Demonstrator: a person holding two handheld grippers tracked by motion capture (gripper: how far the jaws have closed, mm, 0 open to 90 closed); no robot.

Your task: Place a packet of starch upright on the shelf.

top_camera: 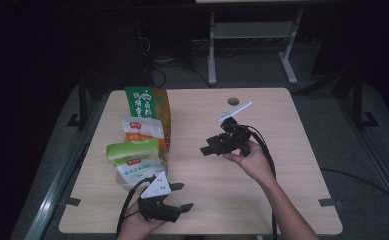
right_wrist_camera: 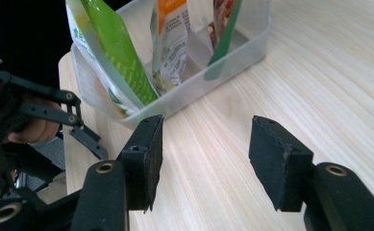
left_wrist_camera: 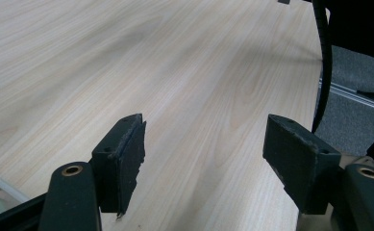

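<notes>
The light wooden table (top_camera: 262, 165) carries a clear plastic bin (right_wrist_camera: 242, 50) at its left side, holding three upright snack pouches: a green one (right_wrist_camera: 115, 45) nearest, an orange-and-white one (right_wrist_camera: 172, 41) behind it, and a tall green-and-brown one (top_camera: 149, 107) farthest. The right gripper (right_wrist_camera: 201, 154), jaws wide and empty, faces the bin from mid-table. The left gripper (top_camera: 174, 196), jaws also wide and empty, hovers near the front edge. No pick seems begun; reaching a pouch top likely comes next.
</notes>
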